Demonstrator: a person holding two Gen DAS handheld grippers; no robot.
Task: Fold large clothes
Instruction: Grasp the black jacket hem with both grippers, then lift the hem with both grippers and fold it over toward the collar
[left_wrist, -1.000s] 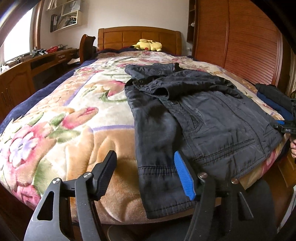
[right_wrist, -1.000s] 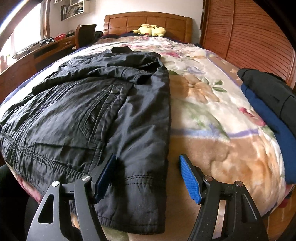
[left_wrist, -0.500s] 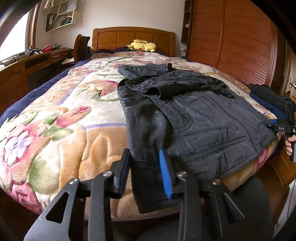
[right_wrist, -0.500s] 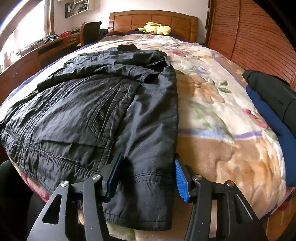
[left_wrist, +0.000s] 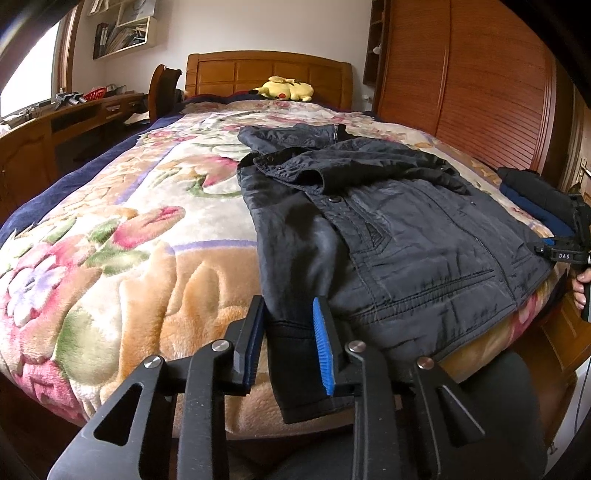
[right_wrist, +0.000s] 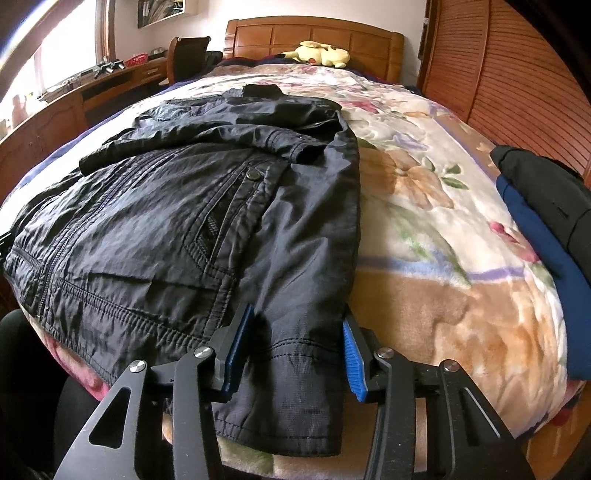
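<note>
A dark jacket (left_wrist: 399, 229) lies spread front-up on the flowered blanket (left_wrist: 110, 258), its hem hanging over the near edge of the bed; it also shows in the right wrist view (right_wrist: 177, 229). My left gripper (left_wrist: 288, 343) has its blue-padded jaws closing around the jacket's left sleeve cuff (left_wrist: 295, 354), with the fabric between them. My right gripper (right_wrist: 291, 354) straddles the other sleeve cuff (right_wrist: 295, 387), jaws wider, close to the fabric's sides. The right gripper also shows at the far right of the left wrist view (left_wrist: 569, 251).
A stack of folded dark and blue clothes (right_wrist: 546, 221) lies on the bed's right side. A yellow plush toy (left_wrist: 284, 88) rests by the wooden headboard (left_wrist: 266, 74). A wooden desk (left_wrist: 55, 136) runs along the left; a slatted wardrobe (left_wrist: 480, 81) stands on the right.
Both grippers moved forward onto the sleeve cuffs and their jaws narrowed from wide open; the left has closed further than the right.
</note>
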